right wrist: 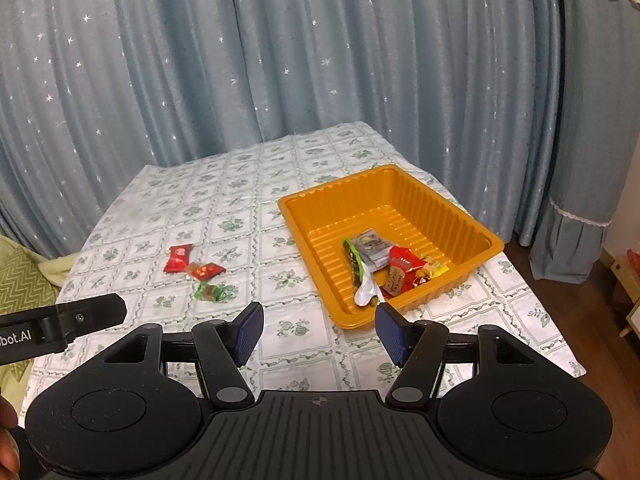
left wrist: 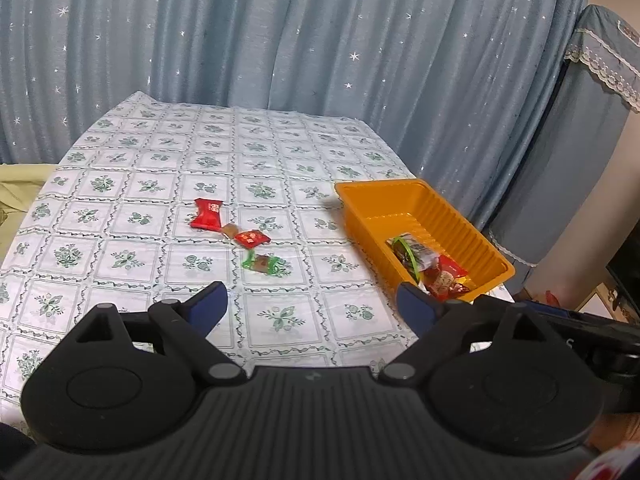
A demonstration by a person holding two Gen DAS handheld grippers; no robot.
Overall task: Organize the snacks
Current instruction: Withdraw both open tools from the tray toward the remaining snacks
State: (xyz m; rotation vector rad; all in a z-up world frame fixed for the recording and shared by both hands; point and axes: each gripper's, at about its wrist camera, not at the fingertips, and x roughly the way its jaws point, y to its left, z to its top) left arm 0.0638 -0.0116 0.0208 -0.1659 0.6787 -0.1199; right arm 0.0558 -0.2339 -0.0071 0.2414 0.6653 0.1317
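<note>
Left wrist view: we hold the left gripper point(left wrist: 312, 308) above the near part of the table point(left wrist: 120, 184), jaws spread wide with nothing between them, aimed toward the loose snacks. Three remain on the cloth: a large red packet point(left wrist: 207, 213), a small red packet point(left wrist: 250, 238) just beside it, and a green-wrapped candy point(left wrist: 264, 264) nearest us. We judge these are left out because they have not yet been collected.

In the right wrist view, the right gripper point(right wrist: 320, 332) hovers before the near rim of the orange tray point(right wrist: 304, 216), jaws partly spread and empty. The tray holds a heap of sorted snacks point(right wrist: 384, 264) in its near corner; the rest of its ribbed floor is bare.
</note>
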